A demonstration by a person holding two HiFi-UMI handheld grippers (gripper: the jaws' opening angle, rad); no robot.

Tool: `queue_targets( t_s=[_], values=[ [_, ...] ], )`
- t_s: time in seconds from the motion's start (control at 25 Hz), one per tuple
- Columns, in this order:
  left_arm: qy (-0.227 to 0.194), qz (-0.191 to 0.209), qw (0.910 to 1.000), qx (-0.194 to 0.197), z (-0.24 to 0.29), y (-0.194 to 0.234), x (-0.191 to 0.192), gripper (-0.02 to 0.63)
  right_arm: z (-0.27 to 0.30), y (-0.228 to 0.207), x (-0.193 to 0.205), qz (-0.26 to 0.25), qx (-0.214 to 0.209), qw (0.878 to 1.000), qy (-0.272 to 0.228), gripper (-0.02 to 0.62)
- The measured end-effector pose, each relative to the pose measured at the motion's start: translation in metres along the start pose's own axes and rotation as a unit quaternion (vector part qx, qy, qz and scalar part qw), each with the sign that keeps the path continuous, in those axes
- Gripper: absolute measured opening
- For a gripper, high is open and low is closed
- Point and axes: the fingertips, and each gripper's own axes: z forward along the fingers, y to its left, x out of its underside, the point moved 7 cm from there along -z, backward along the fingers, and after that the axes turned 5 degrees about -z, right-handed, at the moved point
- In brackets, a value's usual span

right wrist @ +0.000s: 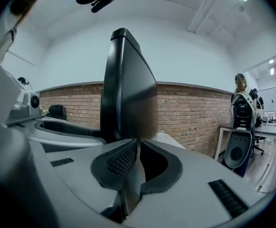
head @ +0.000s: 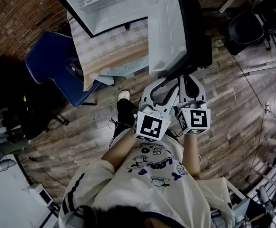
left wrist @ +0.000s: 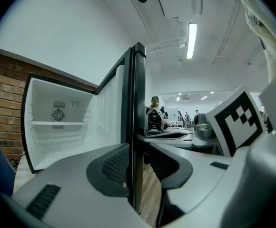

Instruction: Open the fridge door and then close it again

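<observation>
You are standing on the plank floor (head: 223,94) facing the brick wall (head: 9,23). The fridge (head: 104,8) is sitting open in front of you, and its white compartment is showing a single shelf (left wrist: 57,124) in the left gripper view. The fridge door (head: 169,27) is hanging swung well out from the cabinet toward you, with its white lining facing your left and its black outer skin facing your right. A table (head: 112,49) with a pale checked cloth is showing just beneath the fridge in the head view, and a blue chair (head: 57,65) is standing beside it on your left. You are holding both grippers side by side, level, at the door's free edge. Your left gripper (head: 162,83) is straddling that edge and is released. Its jaws are standing apart with the door's edge running between them; the left-hand jaw is lying close along the white lining, while the right-hand jaw is standing clear with floor showing through the gap. Your right gripper (head: 191,82) is clenched, with its jaws together and nothing between them. It is pointing at the foot of the door's black face, very near it, though no view is showing whether the tips are touching it.
</observation>
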Motion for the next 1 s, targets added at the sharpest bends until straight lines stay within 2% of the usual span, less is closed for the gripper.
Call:
queue_targets(
  t_s=[0.24, 0.44, 0.68, 1.0],
  values=[
    [-0.003, -0.017, 0.9982, -0.057, -0.024, 0.032, 0.002, 0.130, 0.027, 0.036, -0.008, -0.019, -0.072, 0.997, 0.001, 0.043],
    [-0.006, -0.034, 0.9928, -0.115, -0.042, 0.070, 0.007, 0.133, 0.049, 0.069, -0.012, -0.031, -0.122, 0.992, -0.004, 0.043],
    [-0.006, -0.031, 0.9886, -0.147, -0.056, 0.108, 0.007, 0.164, 0.069, 0.093, -0.014, -0.035, -0.152, 0.988, -0.001, 0.043],
    [-0.003, -0.036, 0.9825, -0.183, -0.060, 0.142, 0.009, 0.164, 0.096, 0.108, -0.017, -0.032, -0.169, 0.985, 0.003, 0.043]
  ],
)
